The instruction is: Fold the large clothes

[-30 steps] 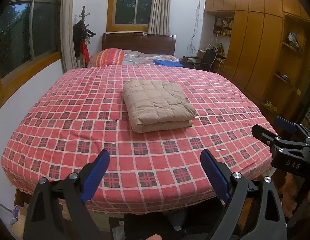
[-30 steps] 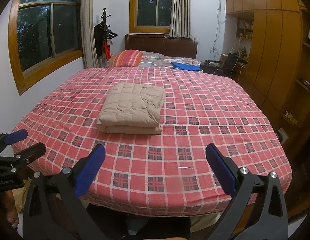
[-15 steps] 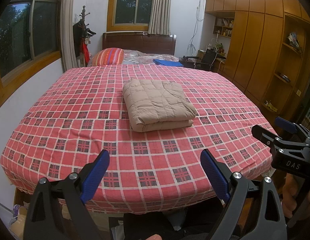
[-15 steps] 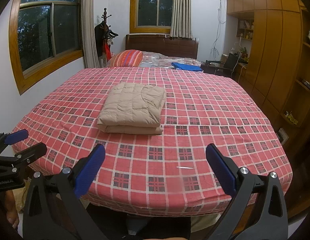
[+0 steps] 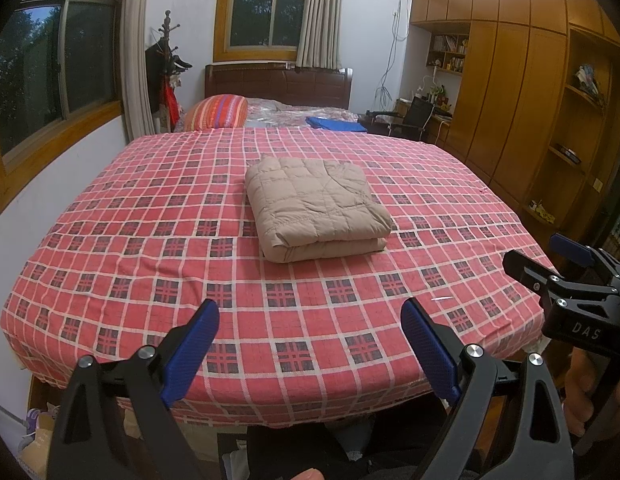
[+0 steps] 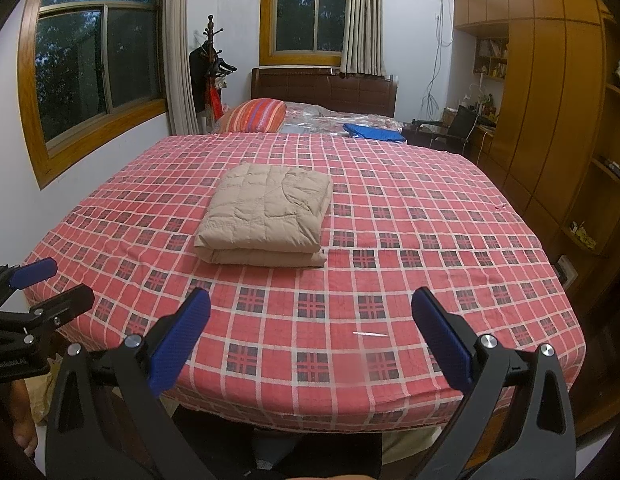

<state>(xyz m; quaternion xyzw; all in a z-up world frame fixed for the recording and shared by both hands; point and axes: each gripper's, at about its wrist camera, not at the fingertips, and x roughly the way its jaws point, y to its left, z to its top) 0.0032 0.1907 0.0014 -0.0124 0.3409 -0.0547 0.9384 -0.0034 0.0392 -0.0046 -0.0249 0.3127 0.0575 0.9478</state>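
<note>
A beige quilted jacket (image 5: pixel 315 206) lies folded into a thick rectangle near the middle of the bed (image 5: pixel 122 240), seen also in the right wrist view as the jacket (image 6: pixel 268 214). My left gripper (image 5: pixel 310 336) hangs open over the bed's near edge, well short of the jacket, nothing between its blue pads. My right gripper (image 6: pixel 310 332) is likewise open and empty at the near edge. Each gripper shows at the side of the other's view: the right one (image 5: pixel 569 280) and the left one (image 6: pixel 34 292).
A red checked sheet (image 6: pixel 409 240) covers the bed. A striped pillow (image 5: pixel 218 114) and a blue folded cloth (image 5: pixel 335 124) lie at the headboard end. Wooden wardrobes (image 5: pixel 529 100) line the right side, a wall with a window (image 6: pixel 94 68) the left. A coat stand (image 6: pixel 210 64) stands in the corner.
</note>
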